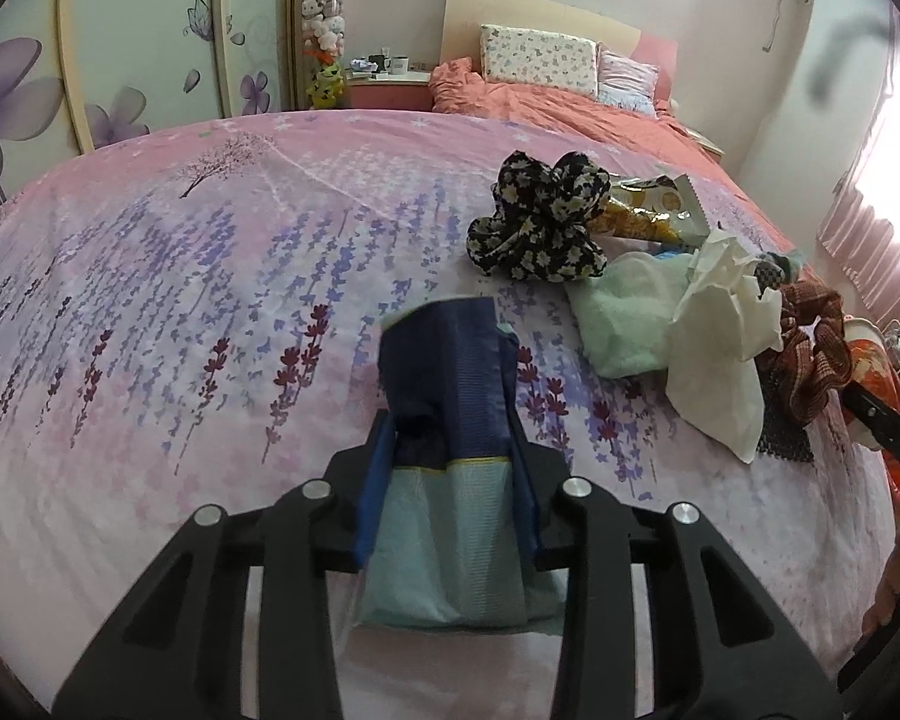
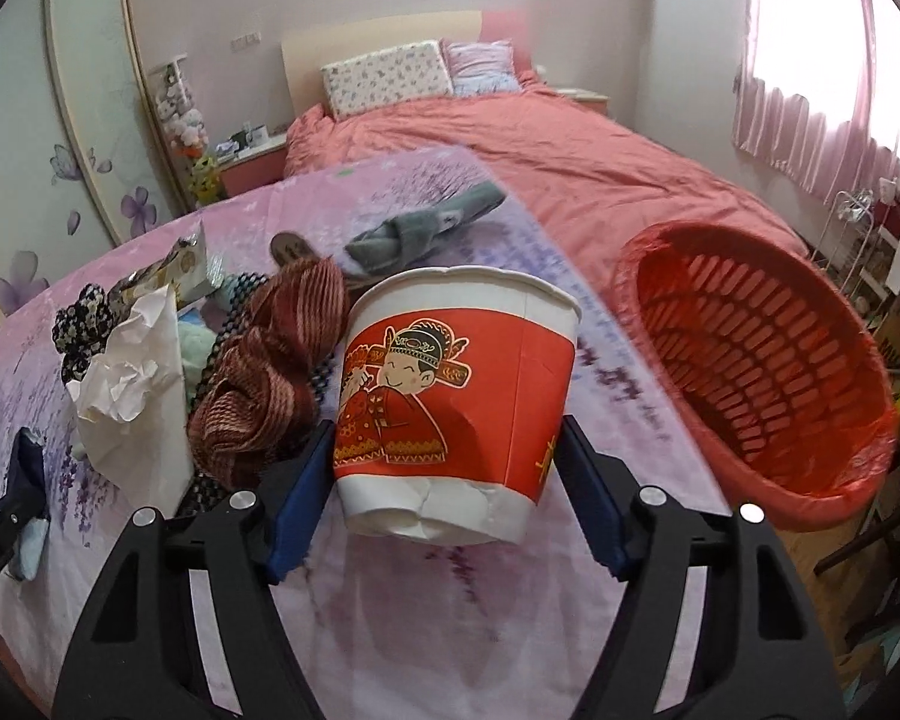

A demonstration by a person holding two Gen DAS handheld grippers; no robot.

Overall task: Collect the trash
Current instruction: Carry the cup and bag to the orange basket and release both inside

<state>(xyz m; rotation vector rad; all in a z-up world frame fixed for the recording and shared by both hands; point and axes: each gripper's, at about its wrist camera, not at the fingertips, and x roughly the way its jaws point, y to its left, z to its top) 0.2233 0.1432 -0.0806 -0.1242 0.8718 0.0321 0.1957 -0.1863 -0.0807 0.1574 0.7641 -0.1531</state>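
A: Left tongs (image 1: 450, 450)?
B: Pinching a dark blue and pale blue wrapper (image 1: 450, 480), pads pressed on both its sides, above the near part of the lavender-print bedspread (image 1: 180, 300).

A: Right tongs (image 2: 447, 480)?
B: Clamped on a red and white paper cup (image 2: 459, 396) with a cartoon figure; the bottom rim is crumpled. The cup is upright, slightly tilted, above the spread.

A: The bin?
B: Red slatted basket (image 2: 768, 384) with a red liner, tipped toward the camera, just right of the cup, at the bed's right edge.

A: Rest of the stuff?
B: 1 pile to the left of the cup. Crumpled white tissue (image 2: 132, 384), brown striped cloth (image 2: 264, 372) touching it, black daisy-print cloth (image 1: 540, 222) further left, a foil snack bag (image 1: 654, 210) behind, a pale green towel (image 1: 624, 318) under the tissue's edge.

A: Farther away?
B: Grey slipper (image 2: 414, 228) beyond the pile. Salmon quilt (image 2: 570, 162) and 2 pillows at the far end; can't tell what is under the pile.
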